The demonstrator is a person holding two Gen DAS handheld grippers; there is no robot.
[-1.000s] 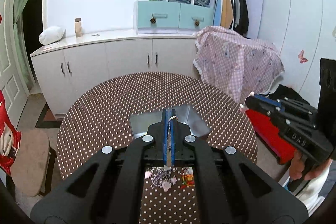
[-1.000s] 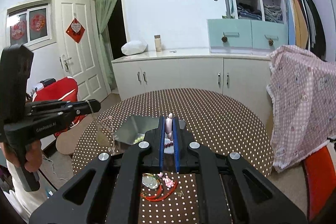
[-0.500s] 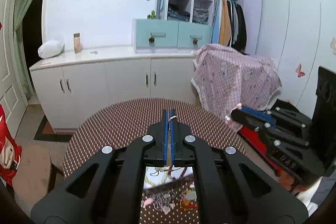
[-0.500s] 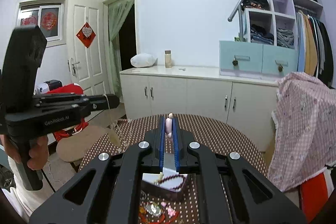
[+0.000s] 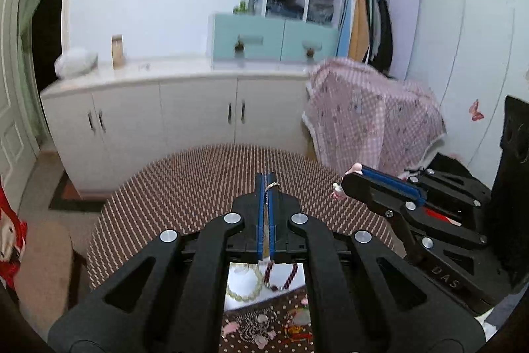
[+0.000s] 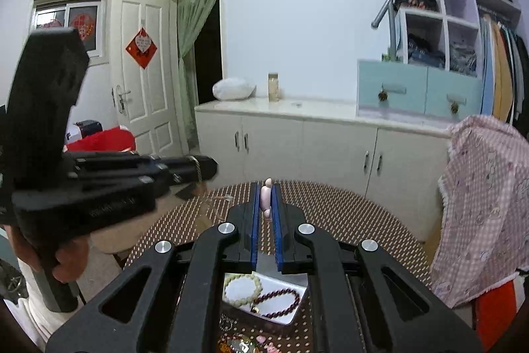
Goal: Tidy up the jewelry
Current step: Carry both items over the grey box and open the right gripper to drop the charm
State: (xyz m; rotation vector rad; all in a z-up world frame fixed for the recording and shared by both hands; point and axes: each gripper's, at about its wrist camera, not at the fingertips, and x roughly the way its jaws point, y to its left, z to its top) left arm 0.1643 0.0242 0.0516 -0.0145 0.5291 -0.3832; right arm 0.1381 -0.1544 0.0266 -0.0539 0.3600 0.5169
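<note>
Pink bead piece (image 6: 265,200) is pinched between the right tool (image 6: 265,204) pads, jaws clenched on it; it sticks up past the tips, clear of the bench (image 6: 347,211). Left tool (image 5: 267,187) is clenched on a thin pale chain (image 5: 273,186) looped over its tips, the rest trailing down out of clear view. Both tools are lifted above the metal tray (image 6: 291,282) at the near edge of the bench, which holds a pale bead bracelet (image 6: 242,289) and a dark red bead bracelet (image 6: 281,300). More loose pieces (image 5: 261,328) lie on the bench just nearer than the tray. Looks like a carry-to-tray step: bring each tool low over a bare patch of tray before letting go, one at a time, and let the chain pool rather than drop, so it doesn't tangle in the bracelets
</note>
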